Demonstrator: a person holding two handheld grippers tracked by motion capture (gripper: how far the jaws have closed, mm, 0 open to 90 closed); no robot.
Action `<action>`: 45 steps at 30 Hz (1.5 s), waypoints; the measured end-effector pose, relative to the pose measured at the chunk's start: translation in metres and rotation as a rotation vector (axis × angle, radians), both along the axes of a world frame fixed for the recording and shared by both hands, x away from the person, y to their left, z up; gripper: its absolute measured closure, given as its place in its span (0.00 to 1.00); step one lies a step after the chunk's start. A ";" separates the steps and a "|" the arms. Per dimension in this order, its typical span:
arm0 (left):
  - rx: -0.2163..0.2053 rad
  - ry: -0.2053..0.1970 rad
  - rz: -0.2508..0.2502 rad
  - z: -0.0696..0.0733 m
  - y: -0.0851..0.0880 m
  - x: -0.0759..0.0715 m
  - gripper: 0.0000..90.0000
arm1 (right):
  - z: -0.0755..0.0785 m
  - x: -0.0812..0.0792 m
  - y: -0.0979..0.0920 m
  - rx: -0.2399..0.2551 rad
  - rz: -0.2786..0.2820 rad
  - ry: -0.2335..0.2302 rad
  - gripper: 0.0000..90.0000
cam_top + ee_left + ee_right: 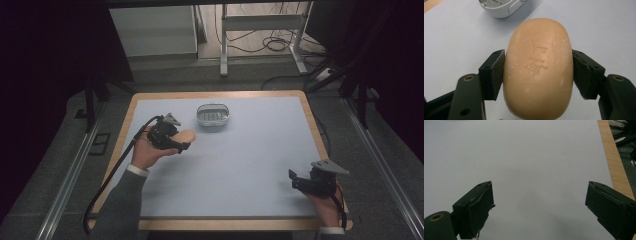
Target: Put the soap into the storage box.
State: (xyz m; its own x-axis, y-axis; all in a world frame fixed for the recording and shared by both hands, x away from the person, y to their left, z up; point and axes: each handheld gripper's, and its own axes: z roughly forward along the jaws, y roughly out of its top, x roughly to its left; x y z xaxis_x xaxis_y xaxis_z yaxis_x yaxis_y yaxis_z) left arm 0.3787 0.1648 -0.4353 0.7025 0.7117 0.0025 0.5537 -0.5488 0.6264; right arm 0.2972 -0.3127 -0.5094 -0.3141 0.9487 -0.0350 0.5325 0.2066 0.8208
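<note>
A tan oval bar of soap (539, 67) with a stamped mark on top sits between the two black pads of my left gripper (538, 72), which press on its sides. In the high view the left gripper (186, 141) holds the soap (185, 135) at the left of the table, just left of and nearer than a white soap dish (213, 114). The dish's rim (499, 8) peeks in at the top of the left gripper view. My right gripper (295, 180) rests at the table's near right corner. Its jaws (539, 207) stand wide apart over bare mat with nothing between them.
A pale blue-grey mat (240, 165) covers the table inside a wooden border (315, 125). The wooden right edge (616, 162) runs close beside the right gripper. Beyond the table stand a white frame's legs (260, 30) and cables on the floor.
</note>
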 end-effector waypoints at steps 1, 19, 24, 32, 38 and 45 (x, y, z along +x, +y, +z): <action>0.000 0.000 0.000 0.000 0.000 0.000 0.36 | 0.000 0.000 0.000 0.000 0.000 0.000 0.09; 0.007 -0.006 -0.002 0.004 -0.008 0.013 0.36 | 0.000 0.000 0.000 -0.006 0.001 0.000 0.09; 0.006 -0.002 -0.004 0.006 -0.012 0.018 0.36 | -0.001 0.000 0.000 -0.006 0.001 0.001 0.09; 0.007 -0.011 -0.007 0.006 -0.016 0.025 0.36 | -0.001 0.000 -0.001 -0.007 -0.001 0.003 0.09; 0.011 -0.012 -0.015 0.006 -0.018 0.032 0.36 | -0.002 0.001 0.000 -0.011 0.000 0.005 0.09; 0.004 -0.011 -0.016 0.006 -0.021 0.039 0.36 | -0.002 0.001 0.000 -0.012 -0.003 0.005 0.09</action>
